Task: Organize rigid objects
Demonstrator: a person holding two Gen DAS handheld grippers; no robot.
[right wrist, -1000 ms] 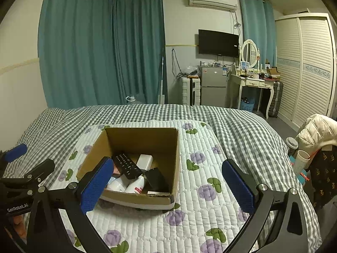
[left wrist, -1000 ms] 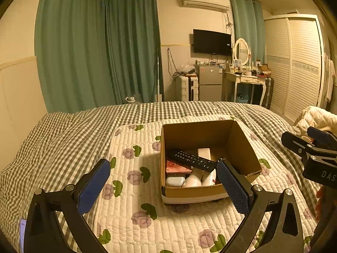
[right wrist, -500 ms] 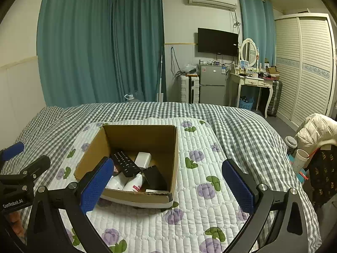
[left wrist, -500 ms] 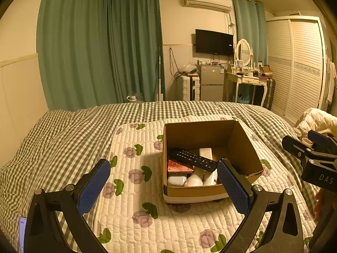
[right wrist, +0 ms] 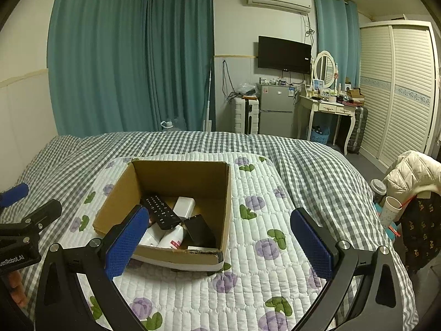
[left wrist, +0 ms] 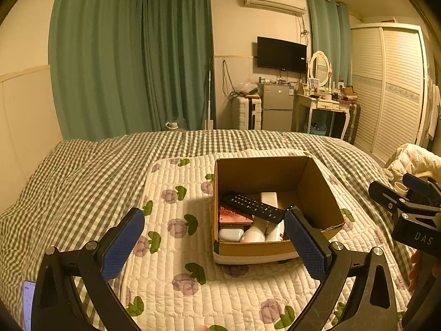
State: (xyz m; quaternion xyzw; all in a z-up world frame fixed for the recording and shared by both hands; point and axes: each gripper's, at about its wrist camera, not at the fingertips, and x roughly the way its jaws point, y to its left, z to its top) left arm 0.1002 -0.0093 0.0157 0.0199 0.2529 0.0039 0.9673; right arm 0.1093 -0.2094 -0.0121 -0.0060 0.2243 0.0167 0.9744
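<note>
An open cardboard box (left wrist: 317,187) (right wrist: 115,207) sits on a quilted floral mat (left wrist: 176,220) (right wrist: 261,220) on the bed. Inside lie a black remote (left wrist: 252,207) (right wrist: 161,211), a white rectangular block (left wrist: 271,198) (right wrist: 185,205), white bottles (left wrist: 255,234) (right wrist: 172,238), a pink patterned item (left wrist: 233,216), a pale case (left wrist: 231,234) and a black box (right wrist: 199,230). My left gripper (left wrist: 215,245) is open and empty, in front of the box. My right gripper (right wrist: 217,245) is open and empty, over the box's near right corner.
The bed has a grey checked cover (left wrist: 82,171) (right wrist: 317,165). A cream jacket (right wrist: 410,173) and cups (right wrist: 390,209) stand by the bed's right side. A phone (left wrist: 27,303) lies at lower left. Curtains, a fridge, a dressing table and a wardrobe stand beyond.
Both grippers have drawn back and up slightly, so the box sits a little lower in both views. Nothing was taken hold of or let go.
</note>
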